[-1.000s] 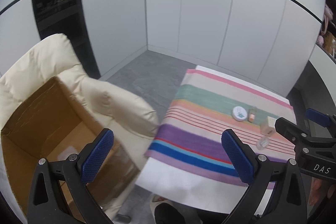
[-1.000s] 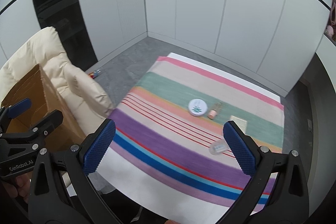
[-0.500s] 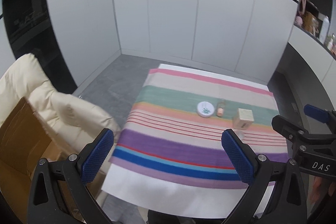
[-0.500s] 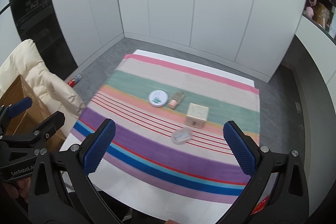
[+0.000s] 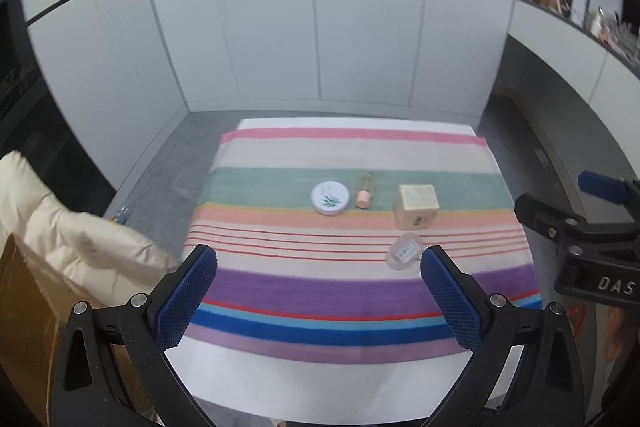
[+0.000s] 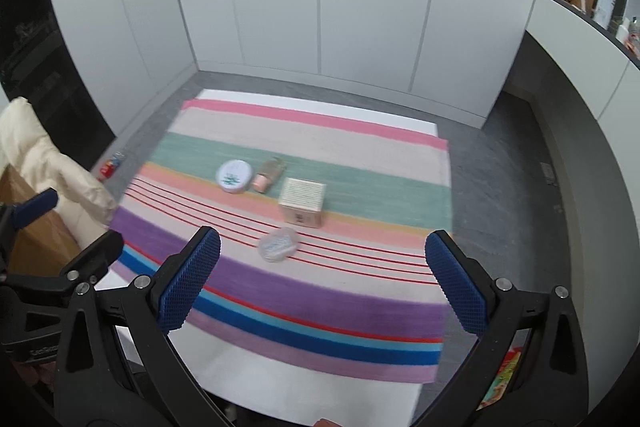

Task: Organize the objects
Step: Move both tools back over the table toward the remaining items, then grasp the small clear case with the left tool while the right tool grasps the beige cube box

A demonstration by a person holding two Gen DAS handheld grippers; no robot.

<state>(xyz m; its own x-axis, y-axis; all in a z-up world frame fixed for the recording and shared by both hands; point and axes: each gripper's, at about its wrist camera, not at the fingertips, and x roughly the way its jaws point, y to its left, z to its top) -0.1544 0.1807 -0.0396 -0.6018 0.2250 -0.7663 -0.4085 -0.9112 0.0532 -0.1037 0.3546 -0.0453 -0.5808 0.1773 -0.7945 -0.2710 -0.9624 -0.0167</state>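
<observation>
White wall panels and grey floor surround a tabletop [image 5: 304, 379] covered by a striped cloth [image 6: 320, 291]. Both the left gripper [image 5: 319, 291] and right gripper [image 6: 323, 281] hover with jaws spread wide, empty. Ahead of the jaws lie a round white tin [image 5: 330, 198], a small pink-capped bottle [image 5: 365, 189] just beside it, a beige box [image 5: 417, 206], and, nearest the jaws, a clear plastic case [image 6: 278, 244]; a cardboard box [image 5: 28, 331] with a cream jacket [image 5: 72, 247] sits left.

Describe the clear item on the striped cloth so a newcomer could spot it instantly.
Find the striped cloth covering the table. Three items sit in a row on its green band; the clear plastic container lies alone nearer the camera, on the thin red lines just in front of the cream box. It is the only see-through one.
</observation>
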